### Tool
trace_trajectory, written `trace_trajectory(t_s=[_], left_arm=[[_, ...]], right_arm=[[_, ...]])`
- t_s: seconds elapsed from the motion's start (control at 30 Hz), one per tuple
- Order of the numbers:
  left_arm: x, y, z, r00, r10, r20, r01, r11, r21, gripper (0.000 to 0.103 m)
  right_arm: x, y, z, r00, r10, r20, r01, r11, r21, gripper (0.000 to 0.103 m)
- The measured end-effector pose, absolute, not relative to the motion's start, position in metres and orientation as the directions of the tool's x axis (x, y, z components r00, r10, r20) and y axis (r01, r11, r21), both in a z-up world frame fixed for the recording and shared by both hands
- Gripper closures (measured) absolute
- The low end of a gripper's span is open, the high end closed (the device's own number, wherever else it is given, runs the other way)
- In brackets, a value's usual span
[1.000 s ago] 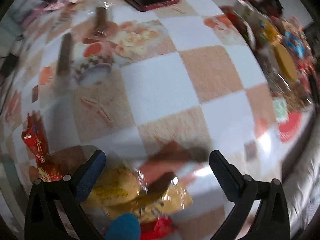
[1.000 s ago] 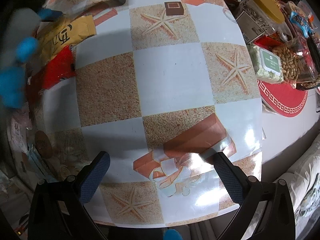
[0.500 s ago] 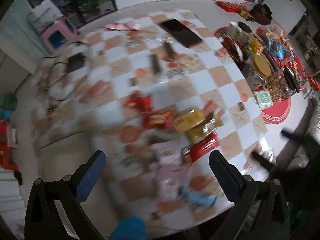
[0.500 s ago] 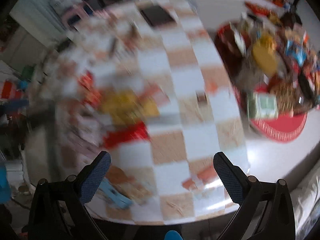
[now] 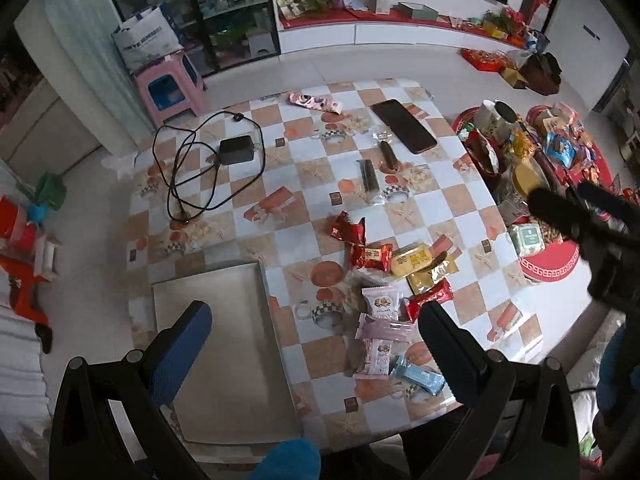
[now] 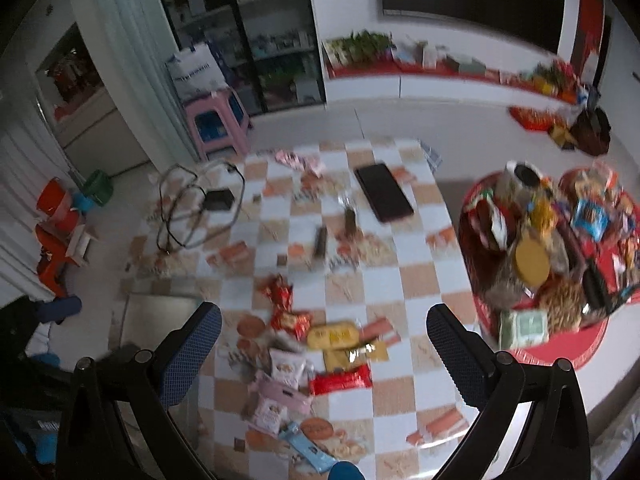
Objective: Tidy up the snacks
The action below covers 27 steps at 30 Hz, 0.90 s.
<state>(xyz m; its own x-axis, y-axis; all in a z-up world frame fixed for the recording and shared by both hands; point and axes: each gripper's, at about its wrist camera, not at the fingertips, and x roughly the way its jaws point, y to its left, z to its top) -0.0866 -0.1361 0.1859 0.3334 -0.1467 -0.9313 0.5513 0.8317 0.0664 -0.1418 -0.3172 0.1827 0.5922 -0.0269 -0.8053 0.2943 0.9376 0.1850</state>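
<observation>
Snack packets [image 5: 396, 280]: loose cluster of red, yellow, pink and blue wrappers near the front right of the checkered worktop [image 5: 440, 184]. Metal tray [image 5: 224, 344]: bare, just left of the cluster. Two dark snack bars [image 5: 370, 178]: farther back, beside a phone [image 5: 404, 126]. Charger with cable [image 5: 236, 150]: back left. Red tray of assorted snacks [image 6: 560, 248]: right edge. Left hand-held gripper [image 5: 312, 340]: fingers spread, nothing between, above the worktop. Right hand-held gripper [image 6: 324, 348]: fingers spread, nothing between, likewise raised.
</observation>
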Motion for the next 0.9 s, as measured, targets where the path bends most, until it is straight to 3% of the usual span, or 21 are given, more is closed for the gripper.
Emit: trace_trajectory(t_s=[0.23,0.9], left_arm=[[-0.094,-0.140,0.195,0.342,-0.165,-0.925,0.583,0.810,0.071,0.000],[-0.097,-0.136,0.206,0.393,-0.154,-0.907,0.568,0.816,0.107,0.000]], right_arm=[[-0.144,-0.316,0.206,0.642,-0.059,-0.764,0.285,0.944,0.167,0.000],[-0.149,-0.326,0.215,0.648,-0.065,-0.759,0.332,0.921,0.205,0.000]])
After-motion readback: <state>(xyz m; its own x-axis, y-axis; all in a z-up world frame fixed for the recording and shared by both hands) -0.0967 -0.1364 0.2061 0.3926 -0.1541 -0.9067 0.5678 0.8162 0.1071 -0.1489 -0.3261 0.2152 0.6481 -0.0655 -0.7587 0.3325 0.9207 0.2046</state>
